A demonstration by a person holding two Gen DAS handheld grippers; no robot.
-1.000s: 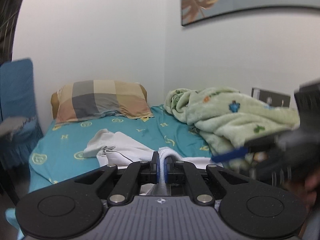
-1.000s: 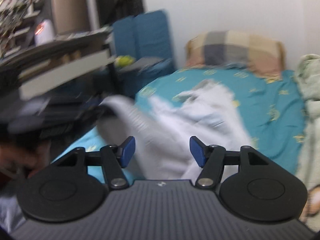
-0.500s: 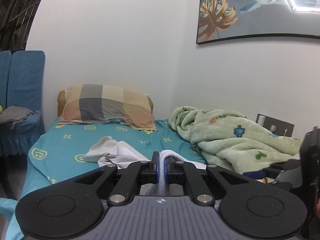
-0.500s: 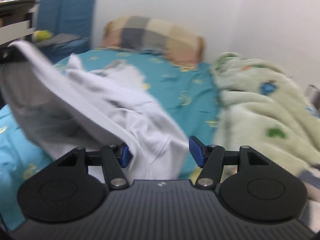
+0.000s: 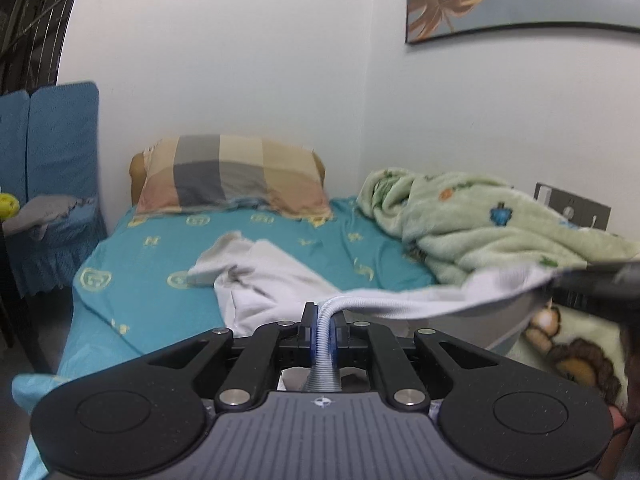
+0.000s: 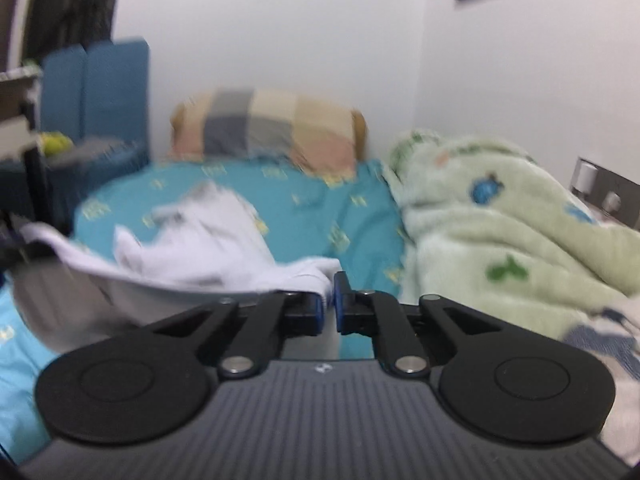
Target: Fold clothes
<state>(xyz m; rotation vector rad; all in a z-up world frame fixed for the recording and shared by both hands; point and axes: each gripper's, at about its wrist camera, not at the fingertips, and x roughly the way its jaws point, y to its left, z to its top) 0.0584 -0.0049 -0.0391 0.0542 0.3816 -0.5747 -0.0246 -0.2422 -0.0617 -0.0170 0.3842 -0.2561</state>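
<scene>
A white garment [image 5: 264, 276] lies partly on the teal bed sheet [image 5: 140, 264], and its near ribbed hem is lifted off the bed. My left gripper [image 5: 323, 334] is shut on that hem. From there the hem stretches rightward to my right gripper [image 5: 592, 280], which shows as a dark blur at the right edge of the left wrist view. In the right wrist view the white garment [image 6: 208, 240] hangs from my right gripper [image 6: 329, 308], whose blue pads are shut on a corner of the cloth. The other end of the hem runs to the left edge of that view.
A checked pillow [image 5: 232, 180] lies at the head of the bed against the white wall. A green fleece blanket [image 5: 480, 224] is heaped along the right side. A blue covered chair [image 5: 52, 184] stands left of the bed. A wall socket plate [image 5: 572, 208] is at the right.
My right gripper has gone from open to shut on a corner of the white garment. The hem is now pulled out between both grippers. My left gripper kept its hold throughout.
</scene>
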